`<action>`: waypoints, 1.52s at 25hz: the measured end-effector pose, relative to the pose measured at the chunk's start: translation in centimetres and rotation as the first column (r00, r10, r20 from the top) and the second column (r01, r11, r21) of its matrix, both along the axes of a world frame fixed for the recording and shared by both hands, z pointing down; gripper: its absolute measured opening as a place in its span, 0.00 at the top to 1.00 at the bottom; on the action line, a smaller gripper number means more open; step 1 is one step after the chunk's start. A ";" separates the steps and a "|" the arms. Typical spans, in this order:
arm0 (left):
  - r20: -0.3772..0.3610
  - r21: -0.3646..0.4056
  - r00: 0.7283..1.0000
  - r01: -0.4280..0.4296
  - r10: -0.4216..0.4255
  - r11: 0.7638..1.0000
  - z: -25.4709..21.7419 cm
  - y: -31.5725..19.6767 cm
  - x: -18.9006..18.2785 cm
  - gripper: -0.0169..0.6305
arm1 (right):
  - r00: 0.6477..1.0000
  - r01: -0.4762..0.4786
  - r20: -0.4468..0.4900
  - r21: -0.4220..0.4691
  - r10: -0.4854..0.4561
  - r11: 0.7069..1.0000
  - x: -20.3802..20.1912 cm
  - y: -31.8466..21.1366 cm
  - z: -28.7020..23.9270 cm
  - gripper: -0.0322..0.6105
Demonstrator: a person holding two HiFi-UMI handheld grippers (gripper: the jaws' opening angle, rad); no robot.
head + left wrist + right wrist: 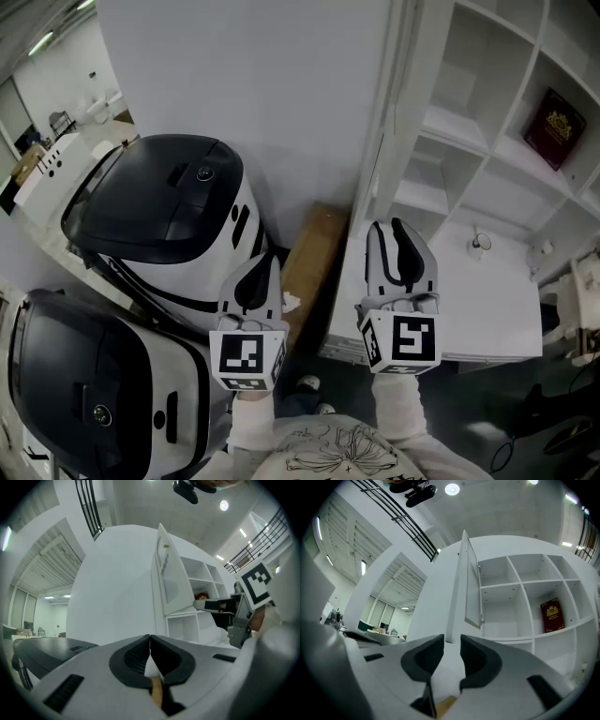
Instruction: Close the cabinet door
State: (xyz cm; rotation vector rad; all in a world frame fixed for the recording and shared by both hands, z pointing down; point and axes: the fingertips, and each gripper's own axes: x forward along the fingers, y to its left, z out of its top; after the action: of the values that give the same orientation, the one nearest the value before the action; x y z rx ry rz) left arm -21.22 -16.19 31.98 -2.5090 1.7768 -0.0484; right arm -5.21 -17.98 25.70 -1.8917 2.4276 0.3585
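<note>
The white cabinet door stands open, edge-on to me, hinged at the left side of the open shelving. In the left gripper view the door swings out towards me; in the right gripper view the door hangs ahead, above the jaws. My left gripper is shut and holds nothing, low and left of the door. The right gripper is open by a narrow gap, empty, just below the door's lower edge and apart from it.
Two large white machines with black lids stand at the left. A brown cardboard box lies by the cabinet's foot. A dark red book leans in a shelf compartment. A low white surface extends in front of the shelves.
</note>
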 end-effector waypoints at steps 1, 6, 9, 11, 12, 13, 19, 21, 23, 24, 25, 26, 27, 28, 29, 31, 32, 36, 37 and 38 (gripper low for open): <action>0.002 0.000 1.000 0.000 0.000 1.000 0.0 -0.1 -0.2 0.97 | 1.000 -0.004 0.001 0.003 0.004 1.000 -0.1 -0.1 0.0 0.80; 0.008 -0.001 1.000 0.001 -0.001 1.000 -0.1 -0.7 -1.1 0.97 | 0.999 -0.034 -0.006 0.014 0.034 0.999 -0.8 -0.7 -0.3 0.80; 0.003 -0.001 1.000 0.001 -0.001 1.000 0.0 -0.9 -1.5 0.97 | 0.999 -0.053 0.001 0.006 0.053 0.999 -1.0 -1.0 -0.3 0.80; 0.003 -0.002 1.000 0.000 0.000 1.000 0.1 -1.0 -1.7 0.97 | 0.998 -0.068 0.014 0.003 0.068 0.998 -0.9 -1.2 -0.3 0.80; 0.001 -0.002 1.000 0.000 0.000 1.000 0.1 -1.1 -1.8 0.97 | 0.997 -0.078 0.022 0.004 0.078 0.997 -0.8 -1.3 -0.3 0.80; -0.002 -0.003 1.000 0.001 -0.001 1.000 0.2 -1.2 -1.9 0.97 | 0.996 -0.088 0.028 0.007 0.088 0.996 -0.7 -1.3 -0.4 0.80; -0.015 -0.012 1.000 -0.004 0.004 1.000 0.7 -1.8 -2.2 0.97 | 0.992 -0.128 0.016 0.013 0.128 0.992 -0.6 -1.4 -0.4 0.83; -0.016 -0.013 1.000 -0.011 0.011 1.000 0.7 -2.1 -2.0 0.97 | 0.991 -0.131 0.013 0.008 0.131 0.991 -0.6 -1.4 -0.4 0.83; -0.018 -0.013 1.000 -0.021 0.020 1.000 0.8 -2.4 -1.7 0.97 | 0.992 -0.129 0.013 0.003 0.129 0.992 -0.5 -1.4 -0.4 0.83; -0.020 -0.012 0.999 -0.027 0.026 1.000 0.8 -2.5 -1.5 0.97 | 0.992 -0.128 0.016 0.001 0.127 0.992 -0.4 -1.4 -0.4 0.83; -0.022 -0.012 0.999 -0.033 0.033 0.999 0.8 -2.7 -1.3 0.97 | 0.992 -0.125 0.019 -0.001 0.125 0.992 -0.3 -1.4 -0.3 0.84; -0.024 -0.011 0.999 -0.041 0.041 0.999 0.7 -2.8 -1.0 0.97 | 0.992 -0.122 0.023 -0.004 0.122 0.993 -0.2 -1.4 -0.3 0.84; -0.024 -0.010 0.998 -0.050 0.050 0.999 0.7 -3.0 -0.7 0.97 | 0.992 -0.119 0.027 -0.008 0.119 0.993 -0.1 -1.4 -0.3 0.84; -0.024 -0.009 0.998 -0.060 0.059 0.998 0.7 -3.1 -0.3 0.97 | 0.993 -0.117 0.031 -0.013 0.117 0.993 0.1 -1.3 -0.3 0.84; -0.024 -0.008 0.997 -0.069 0.069 0.998 0.6 -3.2 0.1 0.97 | 0.993 -0.114 0.034 -0.018 0.115 0.993 0.3 -1.3 -0.3 0.84; -0.023 -0.005 0.996 -0.087 0.087 0.996 0.5 -3.4 0.9 0.97 | 0.993 -0.111 0.038 -0.022 0.111 0.994 0.6 -1.2 -0.3 0.84; -0.022 -0.005 0.995 -0.096 0.096 0.995 0.5 -3.5 1.3 0.97 | 0.993 -0.111 0.039 -0.024 0.112 0.994 0.8 -1.1 -0.3 0.84; -0.020 -0.004 0.991 -0.135 0.135 0.991 0.5 -3.9 2.9 0.97 | 0.991 -0.122 0.049 -0.024 0.123 0.992 2.0 -0.9 -0.2 0.84; -0.020 -0.004 0.989 -0.144 0.144 0.990 0.5 -4.0 3.2 0.97 | 0.991 -0.126 0.051 -0.023 0.127 0.992 2.3 -0.9 -0.2 0.84; -0.020 -0.004 0.988 -0.151 0.151 0.988 0.5 -4.2 3.5 0.97 | 0.990 -0.129 0.053 -0.023 0.130 0.991 2.6 -0.8 -0.2 0.84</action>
State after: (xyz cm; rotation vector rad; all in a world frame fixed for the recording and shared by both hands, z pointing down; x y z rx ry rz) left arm -17.67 -20.36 32.45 -2.6480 1.5883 -0.0207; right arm -2.61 -18.80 25.54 -2.0452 2.2889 0.2862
